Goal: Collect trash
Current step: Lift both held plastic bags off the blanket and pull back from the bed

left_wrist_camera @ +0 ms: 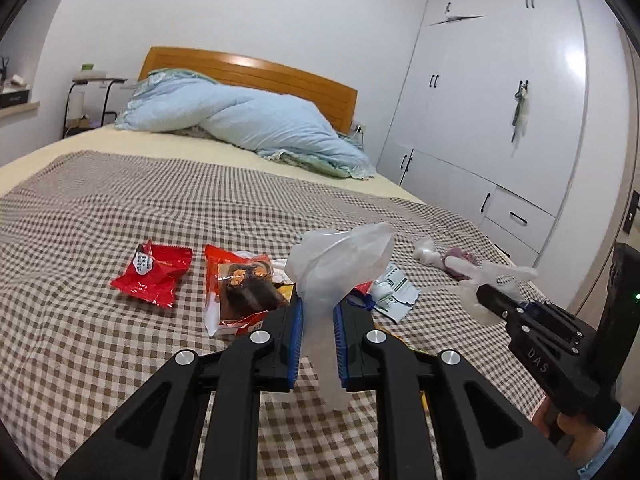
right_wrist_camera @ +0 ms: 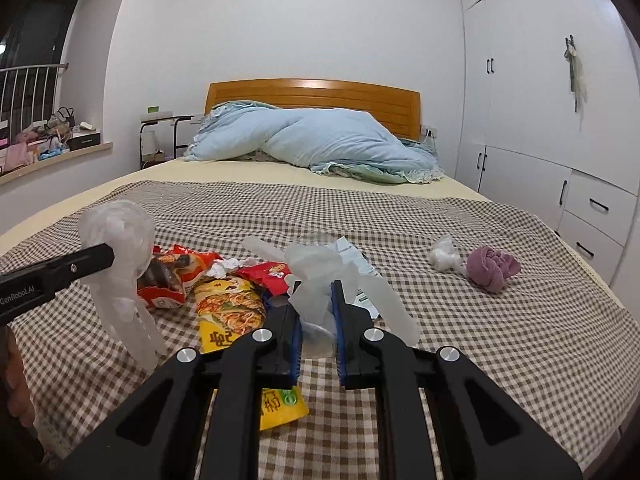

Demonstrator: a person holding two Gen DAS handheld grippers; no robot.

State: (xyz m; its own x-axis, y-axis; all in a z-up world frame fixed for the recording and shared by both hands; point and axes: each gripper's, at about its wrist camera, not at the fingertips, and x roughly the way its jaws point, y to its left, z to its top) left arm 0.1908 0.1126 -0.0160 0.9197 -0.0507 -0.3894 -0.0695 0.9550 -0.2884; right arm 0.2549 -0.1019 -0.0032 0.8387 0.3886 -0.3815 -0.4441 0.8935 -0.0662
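Both the left gripper [left_wrist_camera: 318, 320] and right gripper [right_wrist_camera: 316, 320] were clamped narrow on the thin plastic bag [left_wrist_camera: 340, 268], holding it above the bed [left_wrist_camera: 100, 208]. Light, limp and slippery, it looked best pinched at bunched edges; wrappers [right_wrist_camera: 228, 308] lay just ahead.

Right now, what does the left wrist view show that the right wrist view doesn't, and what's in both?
Only the left wrist view shows the flat red snack packet lying apart on the checked cloth, and the right tool from the side, shut on clear plastic.

Only the right wrist view shows the yellow noodle packet, the window ledge clutter and the left tool from the side.

Both show the clear plastic bag held by both tools, the chocolate-bar wrapper, the purple cloth ball, the blue quilt and the wardrobe.
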